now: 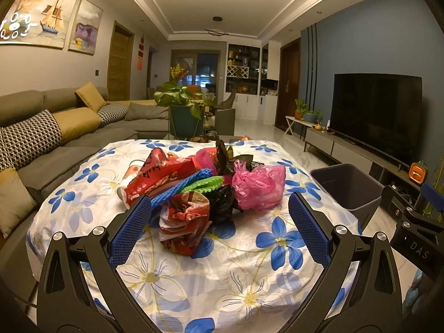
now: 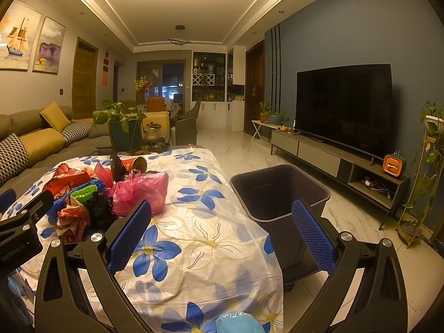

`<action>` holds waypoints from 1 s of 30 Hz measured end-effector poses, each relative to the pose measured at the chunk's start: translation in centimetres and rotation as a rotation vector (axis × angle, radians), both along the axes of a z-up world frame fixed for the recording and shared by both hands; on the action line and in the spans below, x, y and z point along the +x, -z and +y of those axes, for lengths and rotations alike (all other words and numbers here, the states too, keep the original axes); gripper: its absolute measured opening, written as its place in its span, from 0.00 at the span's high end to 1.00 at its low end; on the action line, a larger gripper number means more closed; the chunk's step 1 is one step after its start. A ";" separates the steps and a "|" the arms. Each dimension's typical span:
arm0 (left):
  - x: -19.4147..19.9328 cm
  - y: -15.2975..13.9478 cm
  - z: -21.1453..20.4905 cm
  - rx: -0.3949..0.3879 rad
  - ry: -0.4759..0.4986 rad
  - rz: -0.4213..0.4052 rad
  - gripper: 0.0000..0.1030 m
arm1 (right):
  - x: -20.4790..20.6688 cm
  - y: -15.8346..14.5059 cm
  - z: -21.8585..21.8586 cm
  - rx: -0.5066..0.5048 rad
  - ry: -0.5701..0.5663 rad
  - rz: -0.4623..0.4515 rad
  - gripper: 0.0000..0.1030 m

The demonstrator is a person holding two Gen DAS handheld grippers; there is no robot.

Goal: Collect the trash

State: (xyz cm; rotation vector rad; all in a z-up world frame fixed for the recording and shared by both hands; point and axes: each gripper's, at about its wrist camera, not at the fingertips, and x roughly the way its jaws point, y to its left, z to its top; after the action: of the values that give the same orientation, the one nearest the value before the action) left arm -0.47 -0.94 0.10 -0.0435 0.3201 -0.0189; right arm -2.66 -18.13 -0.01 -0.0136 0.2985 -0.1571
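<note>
A heap of trash lies on the flowered tablecloth [image 1: 249, 263]: a pink plastic bag [image 1: 259, 184], red snack wrappers [image 1: 161, 176], a crumpled red-and-white wrapper [image 1: 184, 222], black plastic [image 1: 222, 202], and blue and green mesh pieces [image 1: 194, 184]. My left gripper [image 1: 220, 222] is open, its blue pads either side of the near part of the heap. My right gripper [image 2: 222, 230] is open and empty over the table's right edge, next to the dark bin [image 2: 280, 194]. The pink plastic bag [image 2: 141, 188] sits left of its left pad. A tipped paper cup [image 2: 137, 164] lies behind the heap.
The dark bin [image 1: 347, 187] stands on the marble floor right of the table. A sofa [image 1: 55, 127] runs along the left, a TV [image 2: 344, 108] on a low stand along the right. A potted plant [image 1: 184, 111] stands beyond the table. Something light blue [image 2: 238, 323] shows at the near edge.
</note>
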 end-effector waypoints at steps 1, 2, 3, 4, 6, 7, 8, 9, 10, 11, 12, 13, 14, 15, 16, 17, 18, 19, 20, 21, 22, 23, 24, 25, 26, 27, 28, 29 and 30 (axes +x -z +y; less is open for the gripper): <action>0.0 0.0 0.0 -0.001 0.001 0.000 0.05 | 0.0 0.0 0.0 0.000 -0.001 0.000 0.05; 0.0 0.0 0.0 -0.001 0.001 0.000 0.05 | 0.0 0.0 0.0 -0.001 -0.001 0.001 0.05; 0.2 0.1 0.1 -0.001 0.000 0.001 0.05 | 0.0 0.0 0.0 0.000 -0.002 0.001 0.05; 0.3 0.1 0.1 -0.002 0.001 0.000 0.05 | 0.0 0.1 0.0 0.001 -0.001 0.001 0.05; 0.3 0.2 0.0 0.000 0.000 0.001 0.05 | 0.0 0.0 0.0 0.003 -0.002 0.000 0.05; 0.3 0.1 0.1 0.001 0.001 0.001 0.05 | 0.0 0.1 0.0 0.001 -0.002 -0.001 0.05; 0.3 0.1 0.1 0.000 0.001 0.000 0.05 | 0.0 0.1 0.0 0.001 -0.004 0.000 0.05; 0.3 0.2 0.1 0.001 0.001 0.000 0.05 | 0.0 0.1 0.1 0.003 -0.008 0.000 0.05; 0.4 0.2 0.2 0.000 0.004 0.001 0.05 | 0.1 0.1 0.1 0.005 -0.012 0.000 0.05; 0.4 0.2 0.2 -0.002 0.004 0.001 0.05 | 0.2 0.1 0.1 0.007 -0.016 0.000 0.05; 0.5 0.3 0.2 -0.003 0.004 0.003 0.05 | 0.3 0.2 0.2 0.008 -0.018 -0.001 0.05; 0.7 0.4 0.3 -0.003 0.006 0.005 0.05 | 0.3 0.2 0.2 0.010 -0.021 -0.002 0.05; 0.8 0.4 0.3 -0.002 0.007 0.007 0.05 | 0.4 0.3 0.2 0.012 -0.026 -0.004 0.05; 0.8 0.5 0.3 -0.001 0.007 0.008 0.05 | 0.5 0.4 0.3 0.014 -0.030 -0.006 0.05; 1.0 0.6 0.3 0.001 0.006 0.009 0.05 | 0.6 0.5 0.3 0.016 -0.034 -0.006 0.05; 1.1 0.7 0.4 0.000 0.008 0.009 0.05 | 0.8 0.6 0.4 0.020 -0.039 -0.005 0.05; 1.1 0.7 0.4 -0.001 0.007 0.008 0.05 | 1.0 0.8 0.3 0.023 -0.044 -0.005 0.05; 1.1 0.7 0.5 -0.004 0.008 0.007 0.05 | 1.0 0.9 0.2 0.025 -0.048 -0.005 0.05; 1.2 0.8 0.6 -0.008 0.013 0.004 0.05 | 1.2 1.1 0.3 0.027 -0.053 -0.002 0.05; 1.2 0.9 0.7 -0.013 0.016 0.002 0.05 | 1.3 1.2 0.3 0.031 -0.057 0.000 0.05; 1.2 1.0 0.8 -0.017 0.015 -0.002 0.05 | 1.5 1.3 0.3 0.035 -0.063 0.001 0.05; 1.3 1.1 1.0 -0.020 0.016 -0.006 0.05 | 1.7 1.4 0.4 0.039 -0.069 0.002 0.05; 1.4 1.3 1.1 -0.025 0.015 -0.009 0.05 | 1.8 1.5 0.2 0.042 -0.072 0.002 0.05; 1.5 1.4 1.4 -0.030 0.013 -0.010 0.05 | 2.1 1.7 0.3 0.046 -0.077 0.003 0.05; 1.6 1.5 1.6 -0.035 0.009 -0.010 0.05 | 2.3 1.9 0.2 0.051 -0.083 0.006 0.05; 1.7 1.6 1.9 -0.042 0.006 -0.012 0.05 | 2.5 2.1 0.1 0.057 -0.090 0.009 0.05; 1.8 1.8 2.1 -0.046 0.004 -0.014 0.05 | 2.8 2.2 0.2 0.063 -0.097 0.012 0.05; 1.9 1.9 2.3 -0.047 0.004 -0.015 0.05 | 3.1 2.5 0.2 0.068 -0.104 0.016 0.05; 2.0 2.2 2.4 -0.045 0.010 -0.016 0.06 | 3.3 2.5 0.2 0.073 -0.110 0.020 0.05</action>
State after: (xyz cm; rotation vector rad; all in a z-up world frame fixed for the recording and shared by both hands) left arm 1.56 1.51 -2.08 -0.0867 0.3037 -0.0361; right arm 0.65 -17.94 -2.56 0.0409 0.3222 -0.0371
